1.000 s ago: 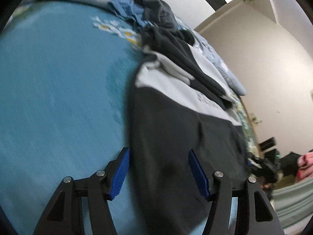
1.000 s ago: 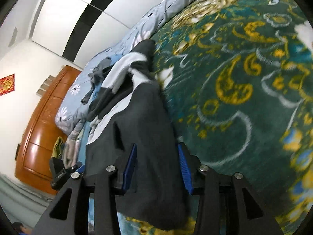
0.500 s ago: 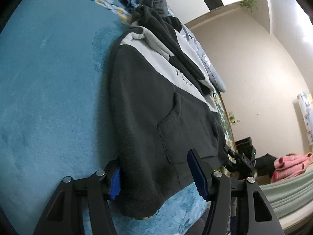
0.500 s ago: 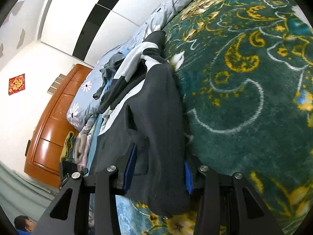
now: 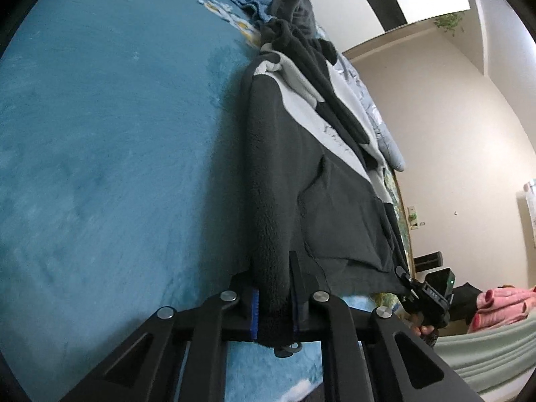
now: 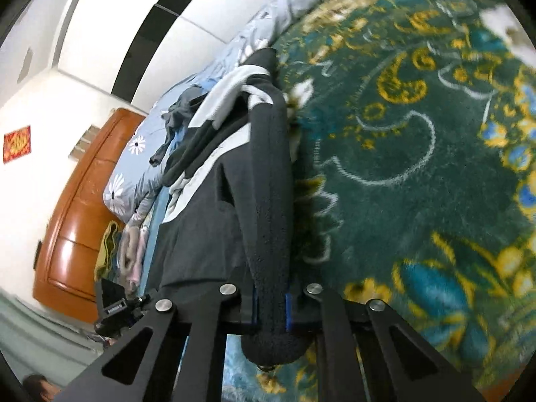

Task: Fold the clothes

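A dark grey fleece hoodie (image 5: 335,207) with a light grey chest band lies lengthwise on the bed, hem toward me. My left gripper (image 5: 273,315) is shut on the hem's left corner, the thick fleece bunched between its blue pads. My right gripper (image 6: 271,311) is shut on the hem's right corner of the same hoodie (image 6: 241,201), whose edge hangs lifted off the blanket. The hoodie's sleeves and hood lie crumpled at its far end. The right gripper shows in the left wrist view (image 5: 425,298) at the hem's other end.
A plain blue blanket (image 5: 100,167) lies left of the hoodie; a green floral blanket (image 6: 418,134) lies right of it. A pile of other clothes (image 5: 268,0) sits at the far end by grey floral pillows (image 6: 134,167). A wooden headboard (image 6: 77,217) stands beyond.
Both grippers closed from open onto the hoodie's hem corners and raised the hem slightly off the blankets.
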Available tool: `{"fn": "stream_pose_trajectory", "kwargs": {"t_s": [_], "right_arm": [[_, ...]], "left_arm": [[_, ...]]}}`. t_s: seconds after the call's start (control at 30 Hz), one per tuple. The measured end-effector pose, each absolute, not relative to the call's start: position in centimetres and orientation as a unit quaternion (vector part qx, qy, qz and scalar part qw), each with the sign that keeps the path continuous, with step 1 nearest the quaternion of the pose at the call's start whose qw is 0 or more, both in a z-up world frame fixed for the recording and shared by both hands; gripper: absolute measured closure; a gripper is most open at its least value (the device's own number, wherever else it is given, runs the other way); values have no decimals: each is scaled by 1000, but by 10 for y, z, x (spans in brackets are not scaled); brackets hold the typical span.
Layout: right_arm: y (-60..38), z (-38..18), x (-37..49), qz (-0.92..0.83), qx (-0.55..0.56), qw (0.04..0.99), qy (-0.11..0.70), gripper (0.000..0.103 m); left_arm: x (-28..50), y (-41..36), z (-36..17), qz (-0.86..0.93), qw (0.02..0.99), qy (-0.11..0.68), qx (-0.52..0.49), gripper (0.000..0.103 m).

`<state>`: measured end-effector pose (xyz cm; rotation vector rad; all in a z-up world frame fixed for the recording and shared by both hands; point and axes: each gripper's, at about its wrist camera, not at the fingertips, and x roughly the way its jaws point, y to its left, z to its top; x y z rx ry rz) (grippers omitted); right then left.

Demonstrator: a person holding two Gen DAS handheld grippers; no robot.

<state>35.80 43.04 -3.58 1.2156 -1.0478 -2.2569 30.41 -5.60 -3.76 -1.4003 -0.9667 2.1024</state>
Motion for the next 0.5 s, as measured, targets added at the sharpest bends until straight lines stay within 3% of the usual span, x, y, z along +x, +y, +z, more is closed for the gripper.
{"fn": "stream_pose_trajectory", "kwargs": {"t_s": [0.3, 0.5], "right_arm": [[428, -7, 407, -803, 404, 224, -377, 93], [437, 34, 391, -802, 350, 265, -405, 93]], "left_arm": [[352, -84, -8, 757, 257, -360, -481, 90], [312, -89, 41, 775, 276, -368, -433, 90]]}}
